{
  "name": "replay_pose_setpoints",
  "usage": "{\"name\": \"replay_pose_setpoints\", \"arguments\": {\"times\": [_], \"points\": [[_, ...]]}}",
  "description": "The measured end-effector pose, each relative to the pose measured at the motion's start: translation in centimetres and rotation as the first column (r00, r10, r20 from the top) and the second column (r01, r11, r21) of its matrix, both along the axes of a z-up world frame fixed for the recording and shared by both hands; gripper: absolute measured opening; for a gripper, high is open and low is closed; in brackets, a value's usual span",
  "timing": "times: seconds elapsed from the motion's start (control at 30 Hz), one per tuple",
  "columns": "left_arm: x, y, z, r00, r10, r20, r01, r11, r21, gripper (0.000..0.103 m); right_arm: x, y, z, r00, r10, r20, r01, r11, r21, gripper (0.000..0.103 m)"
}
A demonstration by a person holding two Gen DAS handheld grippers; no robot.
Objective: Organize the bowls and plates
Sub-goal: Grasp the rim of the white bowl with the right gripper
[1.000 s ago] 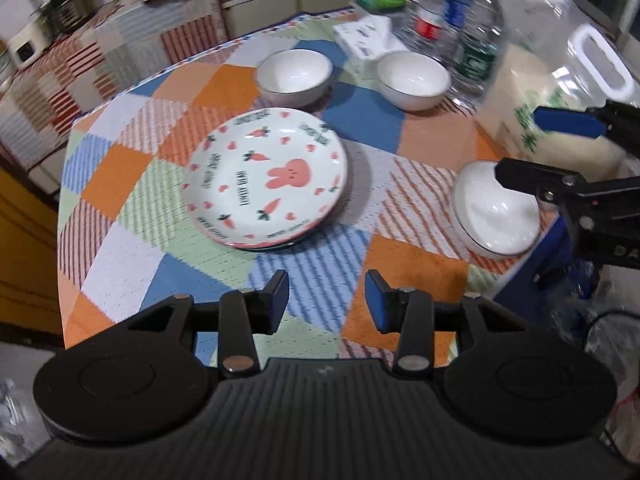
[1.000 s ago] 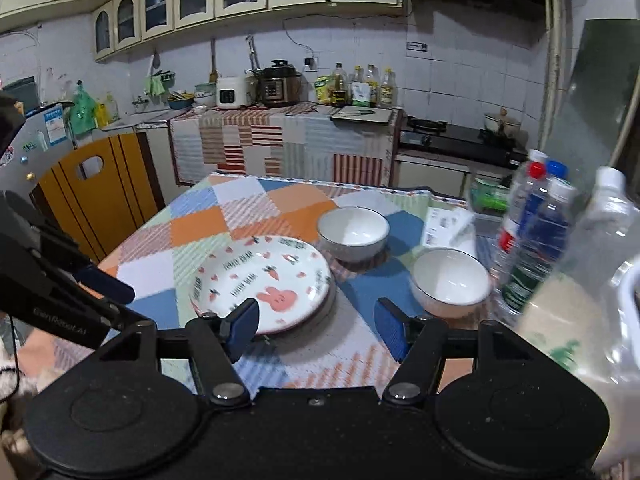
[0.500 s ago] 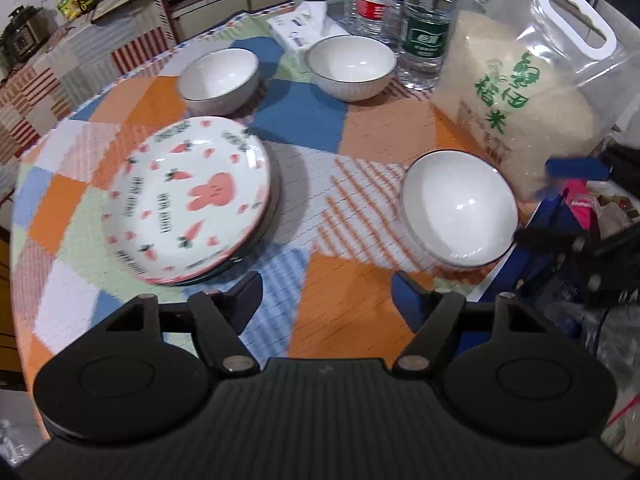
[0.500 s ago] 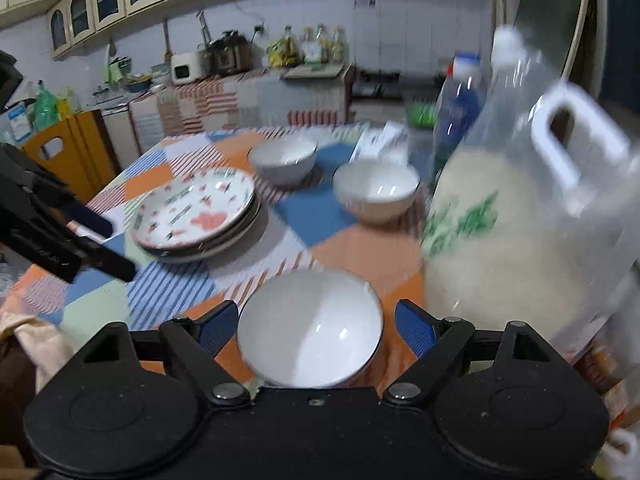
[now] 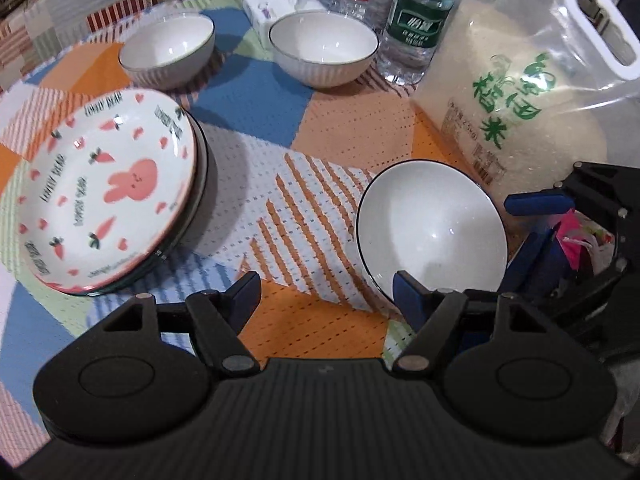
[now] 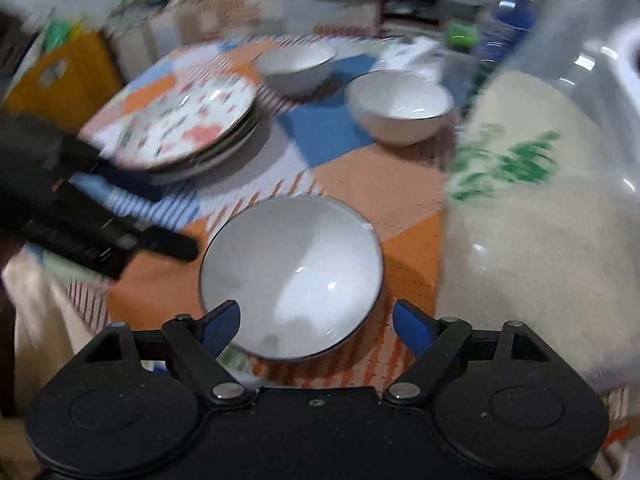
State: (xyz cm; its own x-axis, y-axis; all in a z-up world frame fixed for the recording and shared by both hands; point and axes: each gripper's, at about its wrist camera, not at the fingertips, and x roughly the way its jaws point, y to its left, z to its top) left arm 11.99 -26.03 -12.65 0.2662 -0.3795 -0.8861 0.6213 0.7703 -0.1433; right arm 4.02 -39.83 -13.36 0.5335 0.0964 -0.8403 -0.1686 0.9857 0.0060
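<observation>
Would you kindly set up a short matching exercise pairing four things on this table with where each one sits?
Things:
1. bunny plate
2. near bowl
3. rice bag
4. green-label bottle

Places:
A. behind a far bowl, beside the rice bag
B. top of the plate stack
C. just ahead of the right gripper, jaws open
D. right of the near bowl, upright

Pairs: 1-B, 2-C, 3-D, 4-A

A white bowl (image 5: 430, 232) sits beside the rice bag (image 5: 516, 108). The left gripper (image 5: 326, 294), jaws apart, hovers near it.
</observation>
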Motion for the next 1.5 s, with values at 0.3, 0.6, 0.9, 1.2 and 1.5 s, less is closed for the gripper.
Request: {"name": "replay_pose_setpoints", "arguments": {"times": [0.3, 0.6, 0.9, 1.2, 1.5], "points": [[0.7, -0.4, -1.5, 0.996, -0.018, -0.090, 0.012, 0.998, -0.067, 0.042, 1.7, 1.0, -1.3, 0.998, 0.027, -0.048, -0.030, 0.998, -0.061, 0.080], [0.6, -0.6, -1.5, 0.988, -0.011, -0.154, -0.007, 0.993, -0.118, 0.014, 3.2, 0.4, -2.4, 0.984, -0.130, -0.124, 0.116, 0.987, -0.115, 0.023], [1.3, 2.2, 0.4, 0.988, 0.086, -0.129, -0.106, 0.982, -0.157, 0.014, 4.2, 0.9, -0.8, 0.989, -0.113, -0.097, 0.107, 0.992, -0.068, 0.019], [4.3, 3.3, 0.8, 0.978, 0.154, -0.138, -0.174, 0.974, -0.147, 0.014, 8.0, 2.3, 0.4, 0.997, -0.059, -0.055, 0.056, 0.997, -0.061, 0.019], [6.6, 3.3, -1.4, 0.963, 0.193, -0.190, -0.217, 0.969, -0.114, 0.014, 11.8, 1.9, -0.7, 0.998, -0.042, -0.052, 0.042, 0.999, 0.004, 0.019]]}}
